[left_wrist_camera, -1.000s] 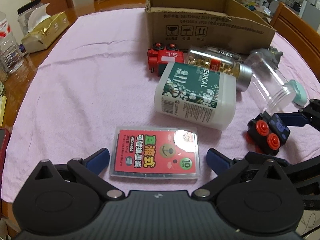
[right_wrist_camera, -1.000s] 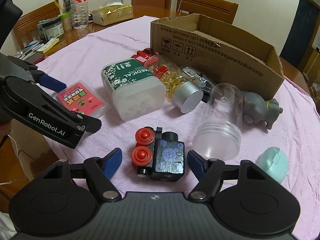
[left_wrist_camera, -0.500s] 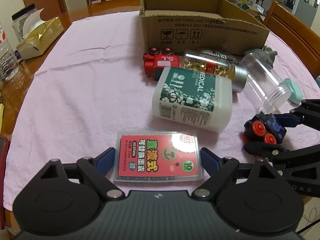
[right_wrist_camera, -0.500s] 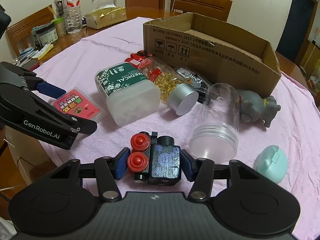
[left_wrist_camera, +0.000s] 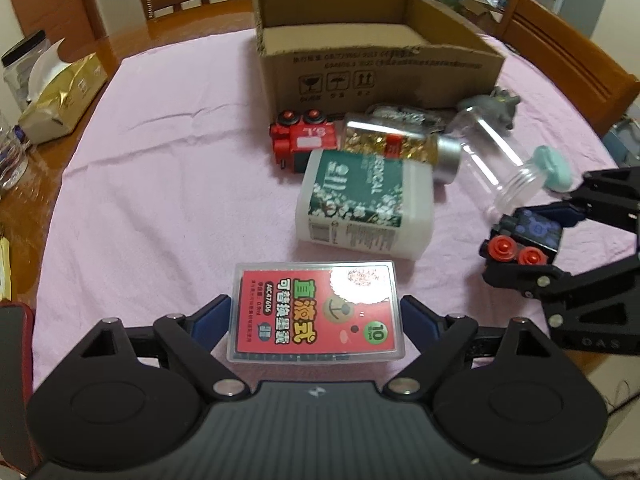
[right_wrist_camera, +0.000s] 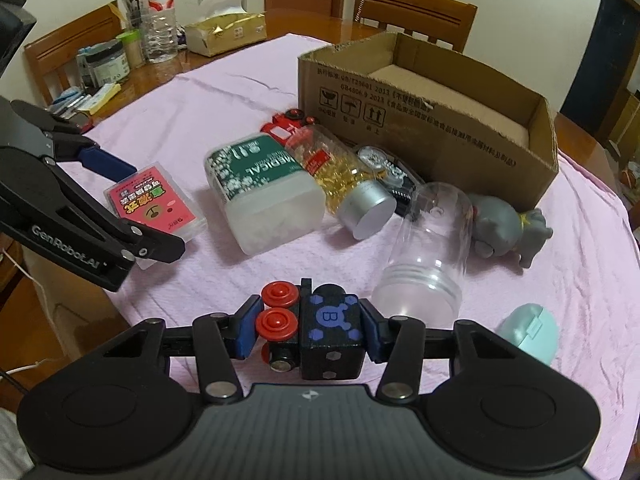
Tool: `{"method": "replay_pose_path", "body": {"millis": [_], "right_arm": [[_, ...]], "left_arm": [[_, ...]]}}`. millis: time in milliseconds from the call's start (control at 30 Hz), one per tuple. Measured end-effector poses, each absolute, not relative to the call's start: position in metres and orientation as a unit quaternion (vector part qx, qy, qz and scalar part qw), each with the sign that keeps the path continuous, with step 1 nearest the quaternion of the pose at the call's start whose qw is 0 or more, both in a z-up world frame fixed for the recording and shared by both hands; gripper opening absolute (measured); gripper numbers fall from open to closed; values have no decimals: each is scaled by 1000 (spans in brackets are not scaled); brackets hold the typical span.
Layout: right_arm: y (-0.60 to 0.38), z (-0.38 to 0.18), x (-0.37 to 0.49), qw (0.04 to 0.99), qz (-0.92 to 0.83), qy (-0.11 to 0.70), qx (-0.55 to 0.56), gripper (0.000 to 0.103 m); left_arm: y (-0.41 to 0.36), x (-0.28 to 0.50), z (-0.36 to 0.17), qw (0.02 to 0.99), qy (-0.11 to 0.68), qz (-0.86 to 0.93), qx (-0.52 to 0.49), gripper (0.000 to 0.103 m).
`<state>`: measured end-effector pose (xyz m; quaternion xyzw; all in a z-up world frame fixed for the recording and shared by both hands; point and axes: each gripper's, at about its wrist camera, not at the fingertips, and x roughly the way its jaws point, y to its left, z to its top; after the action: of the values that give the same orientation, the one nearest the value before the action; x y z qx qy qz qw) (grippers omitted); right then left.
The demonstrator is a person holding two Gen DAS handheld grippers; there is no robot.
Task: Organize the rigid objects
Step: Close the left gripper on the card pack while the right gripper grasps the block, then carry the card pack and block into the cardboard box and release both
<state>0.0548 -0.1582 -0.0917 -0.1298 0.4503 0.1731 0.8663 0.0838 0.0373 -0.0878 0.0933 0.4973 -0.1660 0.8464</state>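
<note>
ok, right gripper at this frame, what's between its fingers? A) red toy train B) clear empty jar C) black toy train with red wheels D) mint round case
C: in the right wrist view the right gripper has both blue pads pressed on the black toy train; the clear jar lies apart on the cloth.

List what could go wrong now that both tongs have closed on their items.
The left tongs grip only the near end of the flat red refill case, so it may pivot or slip when lifted. The right tongs press on the black toy train against its round red wheels, which may roll loose.
</note>
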Motion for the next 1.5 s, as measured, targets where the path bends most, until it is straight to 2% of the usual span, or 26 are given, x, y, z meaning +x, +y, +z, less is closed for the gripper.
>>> {"method": "replay_pose_path", "body": {"millis": [333, 667, 1000, 1267, 1433, 1500], "right_arm": [[-170, -42, 68, 872, 187, 428, -145, 55], [-190, -1, 113, 891, 160, 401, -140, 55], [-205, 15, 168, 901, 123, 395, -129, 55], [-213, 14, 198, 901, 92, 405, -127, 55], [-214, 10, 209, 899, 81, 411, -129, 55], [-216, 10, 215, 898, 77, 413, -129, 55]], "left_arm": [[25, 104, -23, 848, 457, -226, 146, 89], [-6, 183, 13, 862, 402, -260, 164, 89], [-44, 282, 7, 865, 387, -271, 169, 89], [-61, 339, -24, 880, 373, -249, 153, 91], [-57, 350, -38, 885, 382, -214, 160, 91], [-50, 346, -36, 885, 383, -223, 145, 97]]}}
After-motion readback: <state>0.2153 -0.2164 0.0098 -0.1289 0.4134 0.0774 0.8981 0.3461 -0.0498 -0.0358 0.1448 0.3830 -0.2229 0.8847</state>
